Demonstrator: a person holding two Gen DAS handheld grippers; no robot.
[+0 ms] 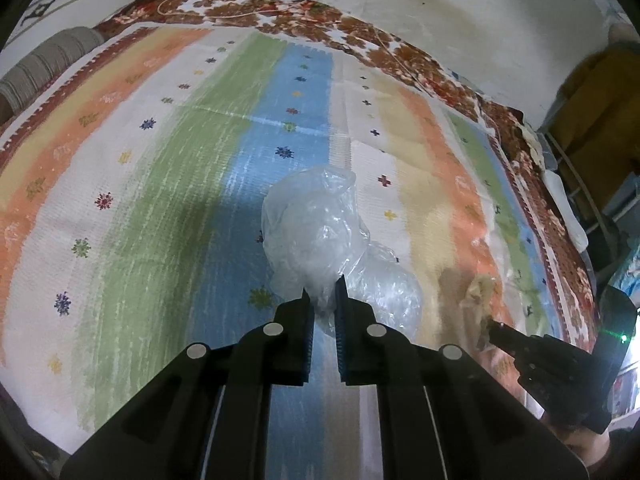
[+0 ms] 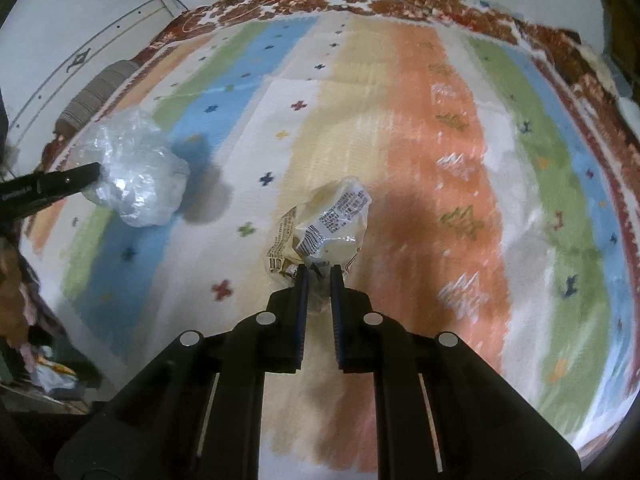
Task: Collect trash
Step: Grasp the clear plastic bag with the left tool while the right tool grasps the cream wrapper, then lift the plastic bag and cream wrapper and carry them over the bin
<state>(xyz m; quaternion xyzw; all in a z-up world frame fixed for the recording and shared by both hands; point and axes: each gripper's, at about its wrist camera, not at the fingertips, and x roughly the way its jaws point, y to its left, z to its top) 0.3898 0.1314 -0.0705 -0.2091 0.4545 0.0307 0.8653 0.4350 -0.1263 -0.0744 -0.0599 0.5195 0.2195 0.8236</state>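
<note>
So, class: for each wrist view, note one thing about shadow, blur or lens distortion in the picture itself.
Left wrist view: fisheye bends the striped bedspread into a dome; a dark shadow lies beside the clear plastic bag. Right wrist view: the printed wrapper is sharp, the bedspread's right side is streaked with blur, and corners vignette black.

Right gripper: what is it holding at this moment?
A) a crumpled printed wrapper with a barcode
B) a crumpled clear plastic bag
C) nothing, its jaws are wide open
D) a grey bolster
A: in the right wrist view the right gripper is shut on the crumpled printed wrapper, barcode showing, while the clear plastic bag sits in the left gripper instead.
</note>
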